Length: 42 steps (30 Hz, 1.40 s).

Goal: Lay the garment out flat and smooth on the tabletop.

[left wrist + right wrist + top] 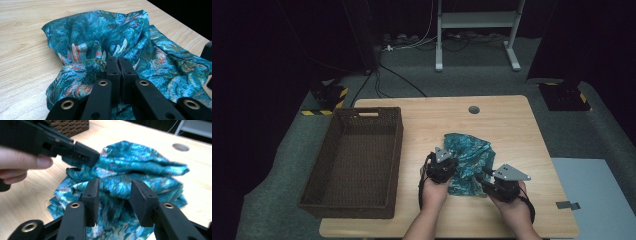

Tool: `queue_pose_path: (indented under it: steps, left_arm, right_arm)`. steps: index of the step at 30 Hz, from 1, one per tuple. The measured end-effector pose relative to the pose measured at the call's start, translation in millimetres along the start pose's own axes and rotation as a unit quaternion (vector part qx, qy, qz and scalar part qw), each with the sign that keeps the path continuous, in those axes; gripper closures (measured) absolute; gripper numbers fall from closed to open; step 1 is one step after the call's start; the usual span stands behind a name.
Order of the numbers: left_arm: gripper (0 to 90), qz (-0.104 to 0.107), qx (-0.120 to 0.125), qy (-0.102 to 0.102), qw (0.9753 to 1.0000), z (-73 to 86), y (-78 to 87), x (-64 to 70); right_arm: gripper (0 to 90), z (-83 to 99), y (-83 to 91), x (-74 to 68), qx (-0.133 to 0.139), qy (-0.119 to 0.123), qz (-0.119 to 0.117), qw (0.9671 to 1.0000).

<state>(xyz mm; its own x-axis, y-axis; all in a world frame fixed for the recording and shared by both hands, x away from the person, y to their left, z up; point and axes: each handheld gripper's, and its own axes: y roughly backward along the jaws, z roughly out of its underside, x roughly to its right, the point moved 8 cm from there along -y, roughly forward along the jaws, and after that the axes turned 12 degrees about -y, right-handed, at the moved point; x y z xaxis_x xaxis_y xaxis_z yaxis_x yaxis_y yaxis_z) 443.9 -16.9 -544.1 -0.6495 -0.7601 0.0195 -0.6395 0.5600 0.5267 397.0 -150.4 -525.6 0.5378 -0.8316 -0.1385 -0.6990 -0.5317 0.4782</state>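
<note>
A dim lab or studio: grey carpet, floor cables, hazard-taped stand bases, wooden table.

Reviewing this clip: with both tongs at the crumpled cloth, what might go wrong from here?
1. The left tongs are shut on just a small bunched fold of the crumpled teal patterned cloth, so it may slip free when lifted.
2. The right tongs are open with cloth between the jaws; closing there might catch several layers and tangle it further.
3. The dark brown woven basket stands apart to the left, so a trailing edge could snag on its rim.
</note>
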Motion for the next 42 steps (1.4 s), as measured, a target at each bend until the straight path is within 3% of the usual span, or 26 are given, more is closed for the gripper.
queue_pose_path:
  steps: [5, 10, 16, 21, 34, 42]
  left_arm:
    - [87.9, 0.001, 0.000, -0.001, 1.0000, -0.2, -0.2, 0.5]
    - [88.0, 0.003, 0.002, -0.001, 1.0000, -0.6, 0.1, 1.4]
    - [88.1, -0.001, 0.008, 0.001, 1.0000, -3.2, 4.1, -0.8]
    - [88.1, -0.013, 0.016, 0.013, 0.9997, -4.2, 12.2, -12.5]
    - [88.4, -0.055, 0.022, 0.053, 0.9969, 7.9, 34.8, -51.0]
    - [88.4, -0.065, 0.017, 0.071, 0.9952, 19.2, 36.7, -61.4]
  right_arm:
    - [70.8, -0.9, -4.9, 3.0, -0.006, 0.006, 0.011, 0.9999]
    - [89.0, 2.4, -8.1, 5.1, -0.013, -0.001, 0.004, 0.9999]
    - [90.0, -0.3, -4.0, 10.1, -0.005, -0.005, 0.007, 1.0000]
    - [90.0, -0.8, 4.9, 22.9, -0.001, -0.010, 0.016, 0.9998]
    - [90.0, 23.2, 26.4, 72.8, -0.017, -0.029, 0.061, 0.9976]
    - [90.0, 37.5, 39.5, 102.5, -0.026, -0.043, 0.088, 0.9948]
